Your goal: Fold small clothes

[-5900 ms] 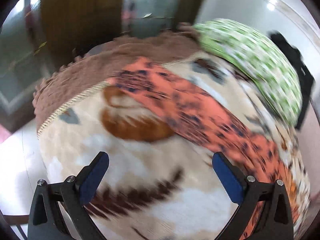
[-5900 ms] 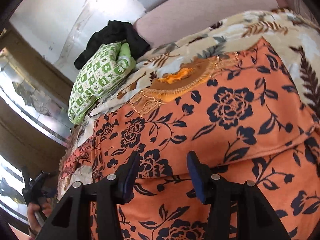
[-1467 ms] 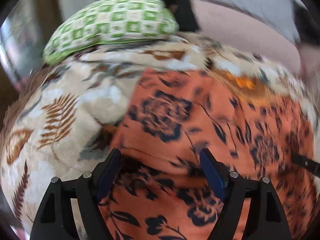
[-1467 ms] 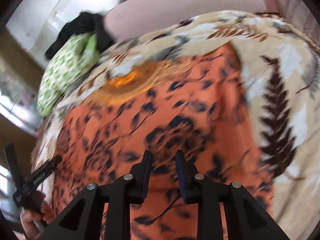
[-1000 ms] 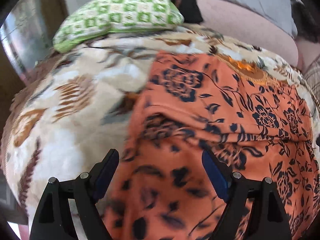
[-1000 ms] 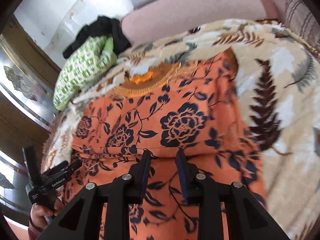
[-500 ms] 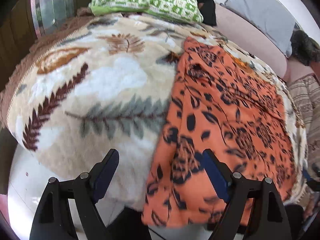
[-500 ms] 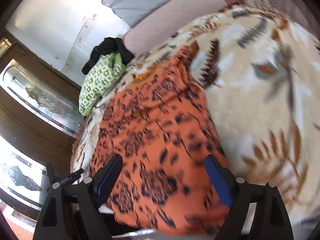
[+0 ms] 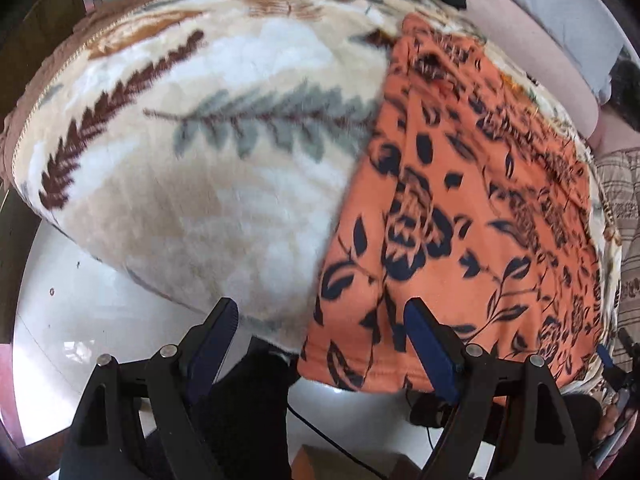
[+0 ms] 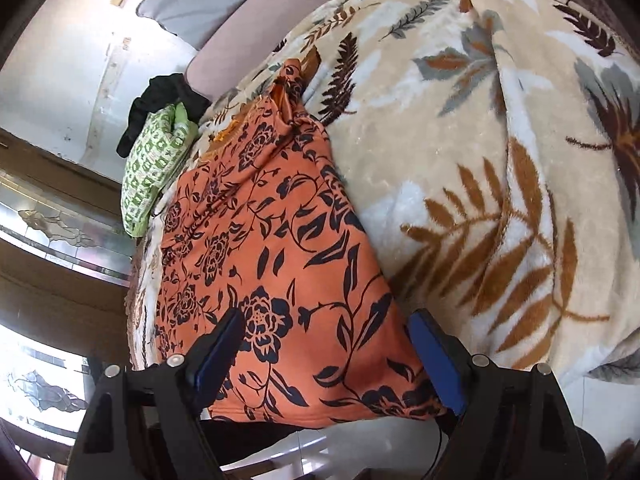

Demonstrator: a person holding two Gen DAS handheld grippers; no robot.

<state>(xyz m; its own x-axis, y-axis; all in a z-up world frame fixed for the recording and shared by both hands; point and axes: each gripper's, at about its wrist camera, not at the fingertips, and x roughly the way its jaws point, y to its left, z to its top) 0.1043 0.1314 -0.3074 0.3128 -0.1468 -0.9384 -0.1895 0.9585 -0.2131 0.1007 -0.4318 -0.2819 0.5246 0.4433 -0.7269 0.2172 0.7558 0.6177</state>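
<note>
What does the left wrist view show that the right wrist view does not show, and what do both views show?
Only the left wrist view shows the open left gripper, the striped fabric at the right edge, and the brown border of the blanket.

Only the right wrist view shows the open right gripper, whose jaws have just been opening with nothing pinched between them, and the patterned glass panels on the left.

Both show the orange floral garment lying on the leaf-print blanket, the green checked pillow and the black cloth beside it.
</note>
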